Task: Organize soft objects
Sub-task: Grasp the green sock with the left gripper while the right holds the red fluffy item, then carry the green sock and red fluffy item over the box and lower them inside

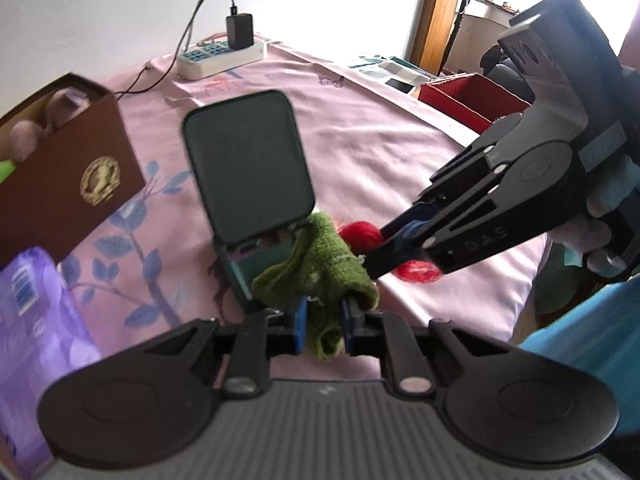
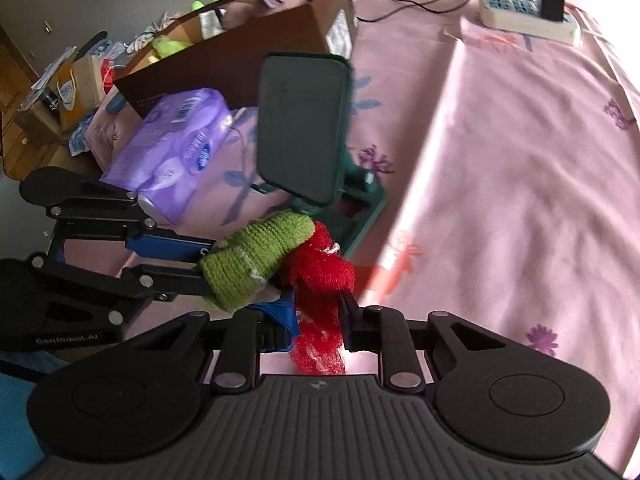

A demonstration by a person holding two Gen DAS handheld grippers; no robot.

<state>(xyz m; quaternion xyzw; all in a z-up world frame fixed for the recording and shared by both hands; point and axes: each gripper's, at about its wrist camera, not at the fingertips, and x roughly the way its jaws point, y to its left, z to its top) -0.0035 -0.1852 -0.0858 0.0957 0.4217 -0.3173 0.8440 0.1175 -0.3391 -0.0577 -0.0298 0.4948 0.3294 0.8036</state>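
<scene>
A green knitted piece is clamped between the blue pads of my left gripper, which is shut on it. It hangs just in front of a dark green tin whose hinged lid stands open. My right gripper is shut on a red knitted piece that touches the green knitted piece. In the left wrist view the right gripper comes in from the right, red yarn at its tips. The left gripper enters the right wrist view from the left.
All of this lies on a pink flowered sheet. A brown box holding soft things stands at the left, with a purple tissue pack in front of it. A power strip with a charger lies behind, and a red box at the right.
</scene>
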